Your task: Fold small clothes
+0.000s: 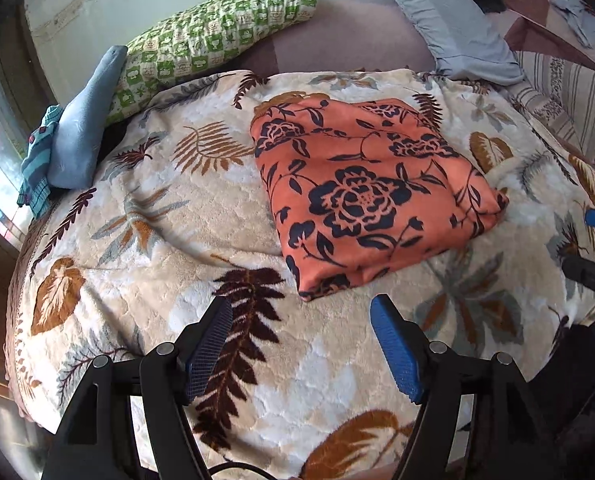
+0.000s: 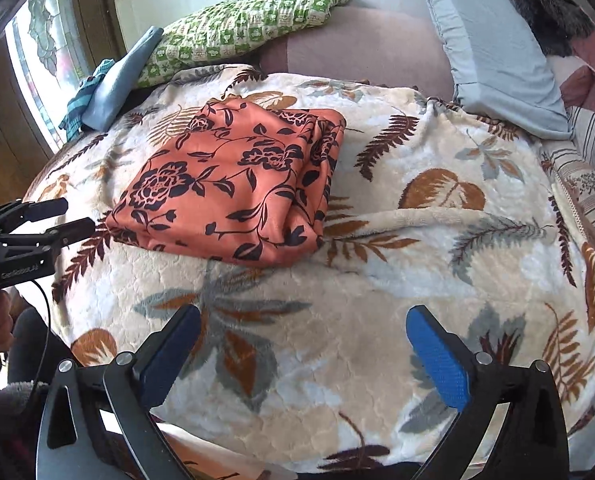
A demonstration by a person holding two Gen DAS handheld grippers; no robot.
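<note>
An orange garment with a dark floral print (image 1: 365, 192) lies folded into a thick rectangle on the leaf-patterned blanket (image 1: 177, 216). It also shows in the right wrist view (image 2: 233, 188). My left gripper (image 1: 301, 320) is open and empty, just short of the garment's near corner. My right gripper (image 2: 303, 324) is open and empty, over bare blanket (image 2: 437, 248) in front of and to the right of the garment. The left gripper also shows at the left edge of the right wrist view (image 2: 77, 218), beside the garment's left corner.
A green checked pillow (image 1: 213, 36) and a light blue cloth (image 1: 85, 128) with a striped cloth (image 1: 37, 160) lie at the back left. A grey-blue pillow (image 2: 497, 44) and a dark furry item (image 2: 553, 12) lie at the back right. A window (image 2: 45, 40) is on the left.
</note>
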